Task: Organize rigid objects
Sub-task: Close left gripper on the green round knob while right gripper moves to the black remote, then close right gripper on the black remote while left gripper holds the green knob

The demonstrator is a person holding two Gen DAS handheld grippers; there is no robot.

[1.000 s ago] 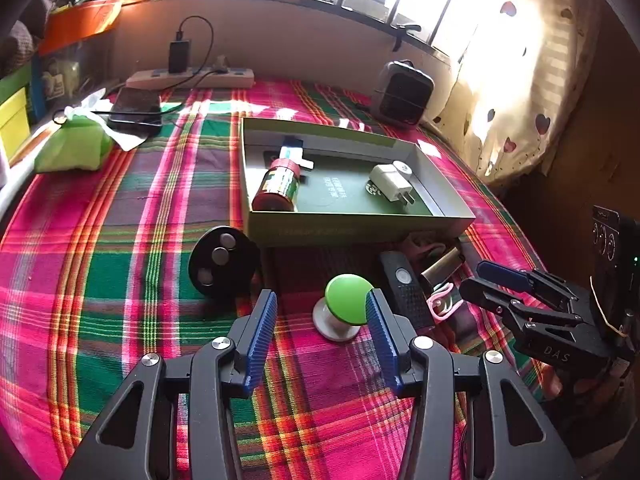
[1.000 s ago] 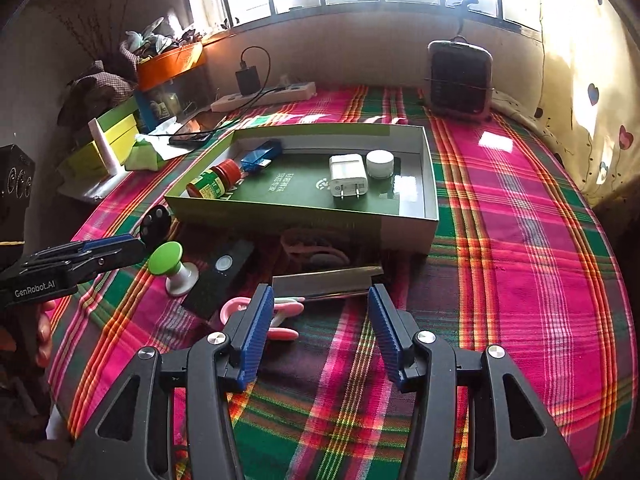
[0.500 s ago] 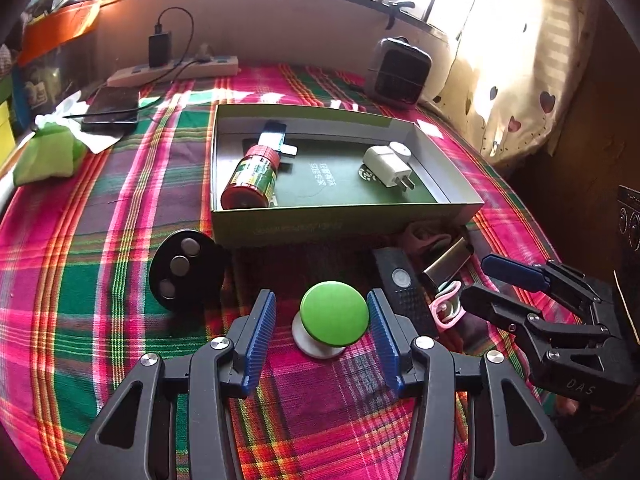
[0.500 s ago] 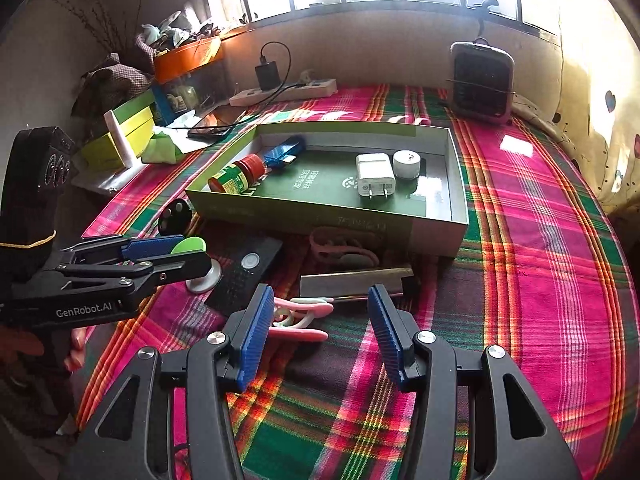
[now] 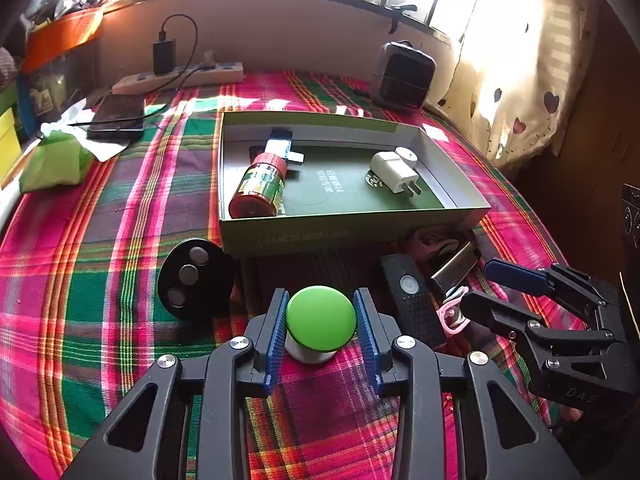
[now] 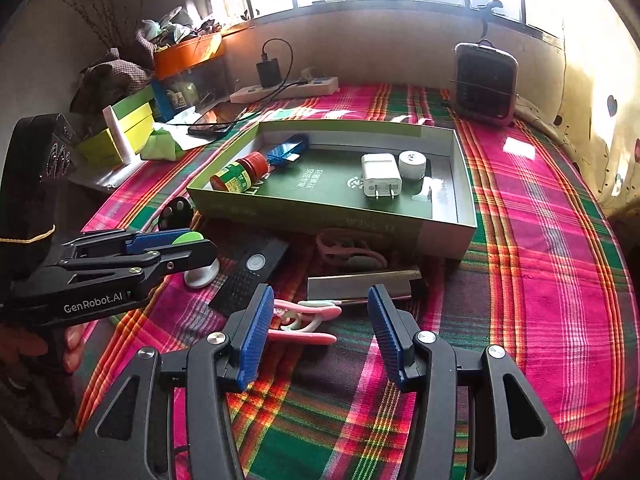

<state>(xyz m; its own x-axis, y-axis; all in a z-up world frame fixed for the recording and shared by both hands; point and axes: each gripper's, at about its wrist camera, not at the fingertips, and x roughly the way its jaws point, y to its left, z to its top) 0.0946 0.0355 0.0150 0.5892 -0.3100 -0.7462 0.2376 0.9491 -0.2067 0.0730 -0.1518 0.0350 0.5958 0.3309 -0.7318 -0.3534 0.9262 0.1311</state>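
Note:
A green-domed knob [image 5: 320, 320] on a silver base stands on the plaid cloth, just in front of the open green box [image 5: 352, 236]. My left gripper [image 5: 320, 296] is closing round it, and both blue pads touch the dome's sides. From the right wrist view the left gripper [image 6: 192, 240] shows side-on, with the knob [image 6: 202, 274] under it. My right gripper [image 6: 320, 294] is open above pink scissors [image 6: 304, 320] and a metal blade [image 6: 360, 284], holding nothing. The box contains a red-lidded bottle [image 5: 260, 188], a white charger [image 5: 394, 172] and a blue stick [image 5: 280, 140].
A black remote [image 5: 412, 300] lies right of the knob, and a black disc with three coin cells [image 5: 194, 276] lies to its left. A power strip [image 5: 180, 78], a phone [image 5: 116, 116], a green pouch [image 5: 52, 164] and a small heater [image 5: 404, 76] sit farther back.
My left gripper moved forward until the green knob sat between its fingers, then its jaws narrowed onto the dome. My right gripper kept its opening and place.

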